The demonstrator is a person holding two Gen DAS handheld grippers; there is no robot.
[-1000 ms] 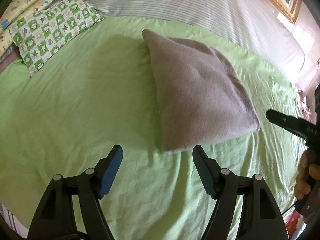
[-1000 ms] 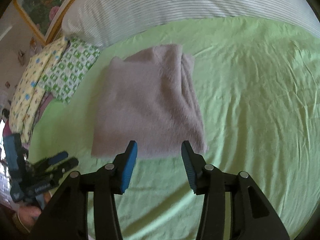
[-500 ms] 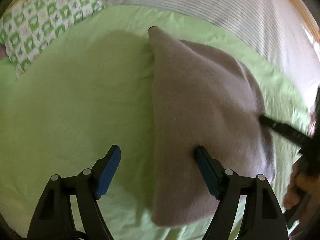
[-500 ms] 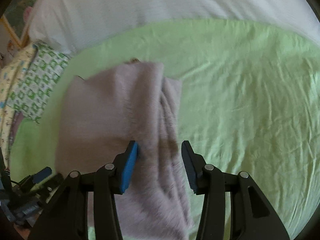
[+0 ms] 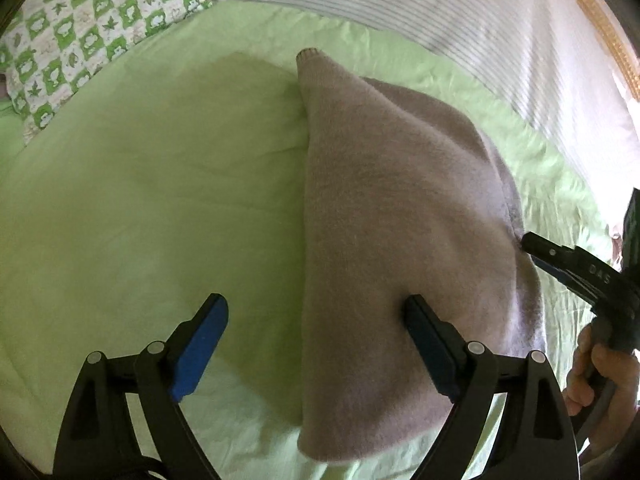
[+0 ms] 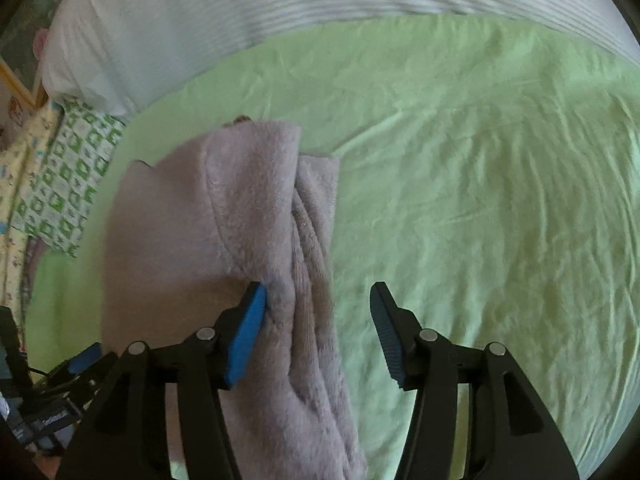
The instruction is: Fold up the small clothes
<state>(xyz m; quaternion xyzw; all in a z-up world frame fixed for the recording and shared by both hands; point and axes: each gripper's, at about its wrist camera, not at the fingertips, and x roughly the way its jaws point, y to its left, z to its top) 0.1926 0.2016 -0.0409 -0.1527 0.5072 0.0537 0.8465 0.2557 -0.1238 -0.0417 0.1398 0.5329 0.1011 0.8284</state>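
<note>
A mauve fleece garment (image 5: 400,220) lies folded on the green bedsheet (image 5: 140,200). My left gripper (image 5: 316,320) hangs low over its near left edge with the jaws opening wide. The left finger (image 5: 200,344) is over the sheet and the right finger (image 5: 432,348) over the fleece, neither pressing. In the right wrist view the garment (image 6: 192,232) shows bunched folds along its right edge. My right gripper (image 6: 318,320) straddles that edge, jaws opening, its left pad (image 6: 248,328) against the fleece and the other over bare sheet (image 6: 480,200). A hand (image 5: 600,368) holds the right gripper (image 5: 560,260) at the garment's right side.
A green-and-white checked pillow (image 5: 92,32) lies at the far left, with a yellow patterned one (image 6: 16,184) beside it. White striped bedding (image 5: 480,20) runs along the far side. A gold picture frame (image 5: 600,20) is on the wall. Bare sheet spreads to the right (image 6: 520,260).
Both grippers have come forward and down onto the garment, which now fills more of each view. Both sets of jaws stand wider than before.
</note>
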